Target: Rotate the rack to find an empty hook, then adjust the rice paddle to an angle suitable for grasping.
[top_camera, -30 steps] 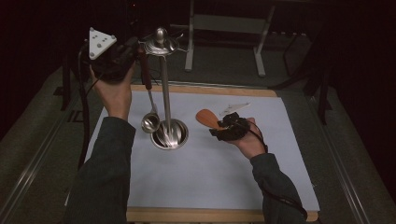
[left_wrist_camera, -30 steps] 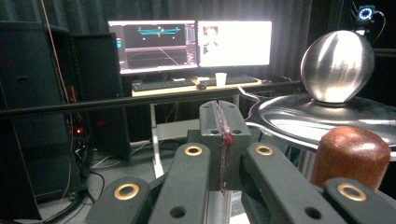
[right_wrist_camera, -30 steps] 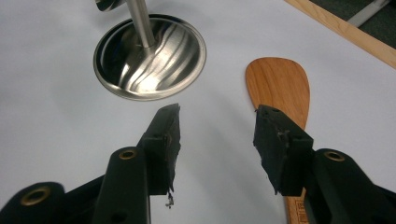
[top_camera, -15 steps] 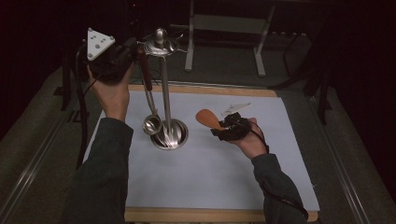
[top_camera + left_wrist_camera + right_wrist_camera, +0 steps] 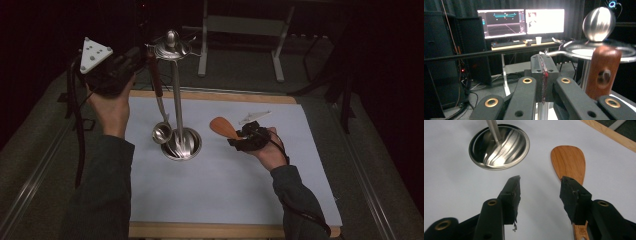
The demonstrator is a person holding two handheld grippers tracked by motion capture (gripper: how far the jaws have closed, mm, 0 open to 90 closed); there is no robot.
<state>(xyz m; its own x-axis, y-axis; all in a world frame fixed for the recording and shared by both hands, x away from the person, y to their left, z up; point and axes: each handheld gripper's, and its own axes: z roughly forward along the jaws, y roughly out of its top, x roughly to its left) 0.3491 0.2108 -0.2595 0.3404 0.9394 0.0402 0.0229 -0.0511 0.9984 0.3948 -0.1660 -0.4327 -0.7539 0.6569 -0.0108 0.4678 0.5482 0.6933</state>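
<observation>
Ladle (image 5: 161,131) hangs on the stand (image 5: 176,100) just right of the clenched, empty left claw (image 5: 543,75); the released right claw (image 5: 540,192) straddles the wooden spatula (image 5: 569,161), and bumping the stand could unhook the ladle.

High cam looks down; gripper cams close; share stand (image 5: 182,145).

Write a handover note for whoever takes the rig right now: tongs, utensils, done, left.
Left tongs: shut on nothing, raised beside the ladle's wooden handle at the top of the stand.
Right tongs: open, low over the mat, one jaw above the wooden spatula's handle, no grip.
Done: ladle appears to hang from the stand, bowl near its base.
Left: probably grip the spatula and hang it on the stand too.
</observation>
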